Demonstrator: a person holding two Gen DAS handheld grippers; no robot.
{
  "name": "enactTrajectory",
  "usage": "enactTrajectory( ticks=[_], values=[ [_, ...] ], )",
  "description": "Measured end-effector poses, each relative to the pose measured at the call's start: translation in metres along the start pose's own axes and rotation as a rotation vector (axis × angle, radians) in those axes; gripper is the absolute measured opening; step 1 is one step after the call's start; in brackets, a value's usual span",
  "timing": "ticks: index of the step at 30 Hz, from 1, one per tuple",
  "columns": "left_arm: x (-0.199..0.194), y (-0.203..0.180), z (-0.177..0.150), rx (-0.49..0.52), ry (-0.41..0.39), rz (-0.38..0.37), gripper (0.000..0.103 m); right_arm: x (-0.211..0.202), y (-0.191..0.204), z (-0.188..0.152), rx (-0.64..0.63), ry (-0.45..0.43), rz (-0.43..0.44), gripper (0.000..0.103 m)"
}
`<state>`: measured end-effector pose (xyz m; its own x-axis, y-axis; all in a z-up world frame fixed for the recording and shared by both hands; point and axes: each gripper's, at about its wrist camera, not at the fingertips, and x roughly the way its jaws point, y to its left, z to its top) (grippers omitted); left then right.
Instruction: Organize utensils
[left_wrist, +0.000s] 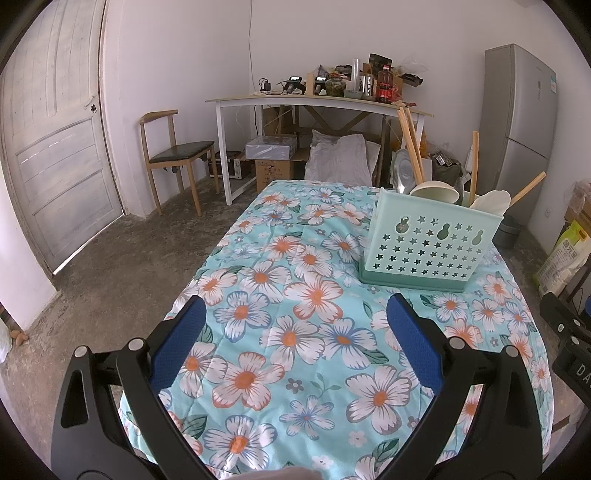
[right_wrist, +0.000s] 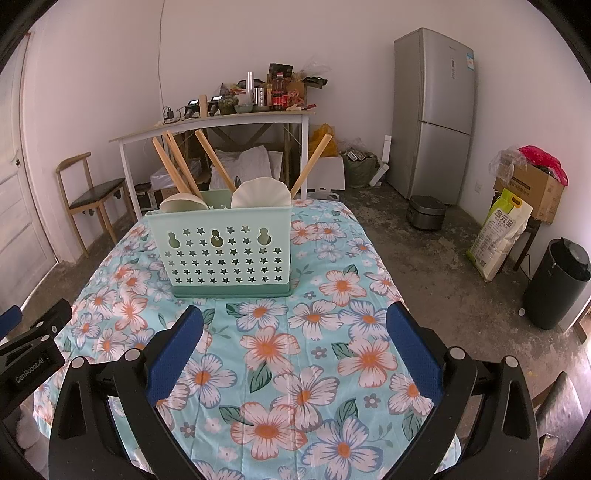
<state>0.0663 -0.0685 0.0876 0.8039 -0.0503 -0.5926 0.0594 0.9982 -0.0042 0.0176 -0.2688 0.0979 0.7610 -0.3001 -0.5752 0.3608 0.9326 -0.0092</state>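
A mint-green utensil holder (left_wrist: 428, 243) (right_wrist: 225, 251) with star cut-outs stands upright on the floral tablecloth (left_wrist: 295, 332) (right_wrist: 295, 350). Several wooden-handled utensils (right_wrist: 173, 166) and white ladle heads (right_wrist: 261, 192) (left_wrist: 436, 191) stick out of its top. My left gripper (left_wrist: 295, 314) hovers open over the cloth, with the holder ahead and to its right. In the right wrist view my right gripper (right_wrist: 295, 317) is open too, with the holder ahead and to its left. Nothing lies between either pair of blue pads (left_wrist: 181, 339) (right_wrist: 177, 350).
The other gripper's black body shows at the right edge (left_wrist: 569, 343) and at the left edge (right_wrist: 33, 347). Beyond the table are a wooden chair (left_wrist: 173, 155), a cluttered white desk (left_wrist: 317, 99), a grey fridge (right_wrist: 432, 110), a black bin (right_wrist: 557, 284) and a rice sack (right_wrist: 498, 232).
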Motion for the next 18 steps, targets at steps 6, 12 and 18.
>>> enactTrajectory(
  ticks=[6,12,18],
  values=[
    [0.0002,0.0,-0.0001,0.0,0.0,0.0,0.095,0.0002,0.0002,0.0,0.0,0.001,0.001,0.097],
    [-0.0014,-0.0006,0.0004,0.0,0.001,0.0,0.095,-0.0004,-0.0001,-0.0003,0.001,0.002,0.002,0.097],
    [-0.0019,-0.003,-0.0012,0.007,-0.003,-0.003,0.095,-0.0003,-0.0001,-0.0004,0.001,0.001,0.001,0.097]
  ],
)
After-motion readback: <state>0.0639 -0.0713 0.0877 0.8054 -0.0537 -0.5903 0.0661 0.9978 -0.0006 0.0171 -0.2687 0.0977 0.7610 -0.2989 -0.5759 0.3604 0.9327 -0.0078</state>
